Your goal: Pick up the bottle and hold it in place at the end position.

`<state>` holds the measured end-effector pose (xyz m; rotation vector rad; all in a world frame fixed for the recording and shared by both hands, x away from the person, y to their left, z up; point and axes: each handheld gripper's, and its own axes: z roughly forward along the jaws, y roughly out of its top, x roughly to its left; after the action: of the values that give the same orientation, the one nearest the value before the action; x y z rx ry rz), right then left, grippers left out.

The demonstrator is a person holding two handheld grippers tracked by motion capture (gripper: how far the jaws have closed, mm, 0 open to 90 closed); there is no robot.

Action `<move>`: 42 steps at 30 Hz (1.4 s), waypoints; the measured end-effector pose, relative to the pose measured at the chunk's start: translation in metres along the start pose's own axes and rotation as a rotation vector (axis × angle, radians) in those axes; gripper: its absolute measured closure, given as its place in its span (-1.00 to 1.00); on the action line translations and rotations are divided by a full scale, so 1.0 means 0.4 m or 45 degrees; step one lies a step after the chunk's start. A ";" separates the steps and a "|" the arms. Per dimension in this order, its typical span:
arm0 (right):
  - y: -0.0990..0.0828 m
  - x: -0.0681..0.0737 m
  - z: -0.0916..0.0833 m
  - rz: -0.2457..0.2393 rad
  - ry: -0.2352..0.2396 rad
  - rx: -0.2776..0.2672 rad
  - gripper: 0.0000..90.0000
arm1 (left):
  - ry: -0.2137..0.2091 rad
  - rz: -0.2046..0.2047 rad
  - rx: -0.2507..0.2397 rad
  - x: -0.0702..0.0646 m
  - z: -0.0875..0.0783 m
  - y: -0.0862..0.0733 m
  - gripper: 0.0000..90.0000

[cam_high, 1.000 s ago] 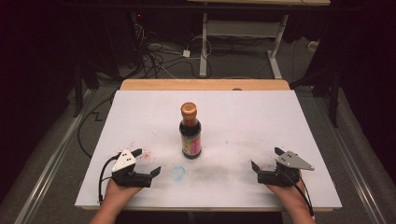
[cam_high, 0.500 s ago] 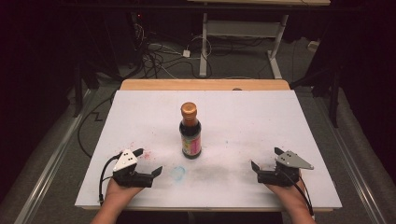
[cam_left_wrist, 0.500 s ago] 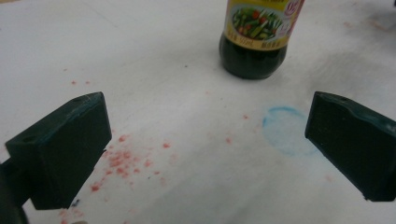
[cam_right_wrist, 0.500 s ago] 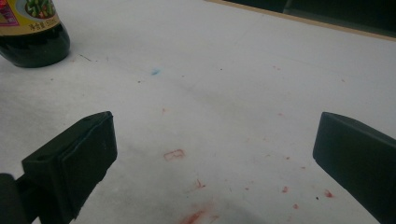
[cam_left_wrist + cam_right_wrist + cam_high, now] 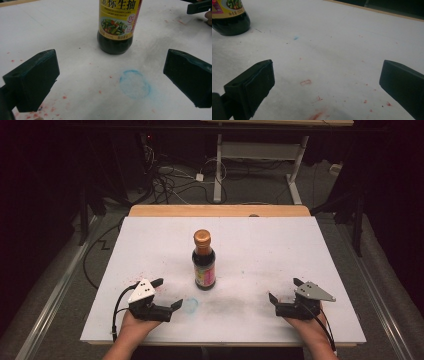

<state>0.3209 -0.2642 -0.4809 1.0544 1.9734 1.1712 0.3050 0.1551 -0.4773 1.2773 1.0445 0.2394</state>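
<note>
Glossy dark glass bottle (image 5: 204, 262) – paper label; matt white table (image 5: 280, 250), wooden edge.

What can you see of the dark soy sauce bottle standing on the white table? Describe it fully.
The dark soy sauce bottle with a copper-coloured cap stands upright near the middle of the white table. Its glossy body holds near-black liquid and narrows to a slim neck. A yellow label carries Chinese characters and a picture of vegetables. The cap is on. Nothing touches it but the table.

White table top (image 5: 280, 250) w/ red specks, faint blue ring stain (image 5: 135, 83) – cables (image 5: 165, 175) on floor behind.
</note>
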 end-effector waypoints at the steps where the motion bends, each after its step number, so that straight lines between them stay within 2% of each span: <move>1: 0.000 0.000 0.000 0.000 -0.001 0.003 -0.98 | -0.001 0.003 -0.002 -0.001 0.002 0.000 -1.00; 5: 0.001 -0.003 0.003 0.013 0.009 0.021 -0.98 | -0.009 0.003 -0.015 -0.007 0.006 0.001 -1.00; 6: 0.001 -0.003 0.004 0.011 0.013 0.025 -0.98 | -0.013 0.030 -0.010 -0.015 0.011 -0.001 -1.00; 8: 0.001 -0.002 0.005 0.007 0.012 0.025 -0.98 | -0.027 -0.005 -0.009 -0.021 0.018 0.001 -1.00; 9: 0.001 -0.001 0.004 0.004 0.012 0.023 -0.98 | -0.027 -0.005 -0.009 -0.021 0.018 0.001 -1.00; 17: 0.001 -0.002 0.003 0.010 0.012 0.019 -0.98 | -0.049 -0.018 0.003 -0.039 0.064 0.017 -1.00; 21: 0.001 -0.003 0.002 0.015 0.013 0.017 -0.98 | -0.067 -0.020 0.011 -0.051 0.100 0.028 -1.00; 29: 0.000 -0.003 0.002 0.012 0.014 0.013 -0.98 | -0.086 0.001 0.032 -0.070 0.157 0.047 -1.00; 35: 0.001 -0.003 0.002 0.010 0.015 0.014 -0.97 | -0.094 -0.018 0.022 -0.072 0.183 0.063 -0.90; 42: 0.000 -0.003 0.002 0.010 0.017 0.013 -0.97 | -0.091 0.004 0.030 -0.083 0.224 0.079 -0.77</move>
<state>0.3220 -0.2647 -0.4810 1.0632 1.9893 1.1760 0.3657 0.0838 -0.4399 1.2995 0.9870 0.1835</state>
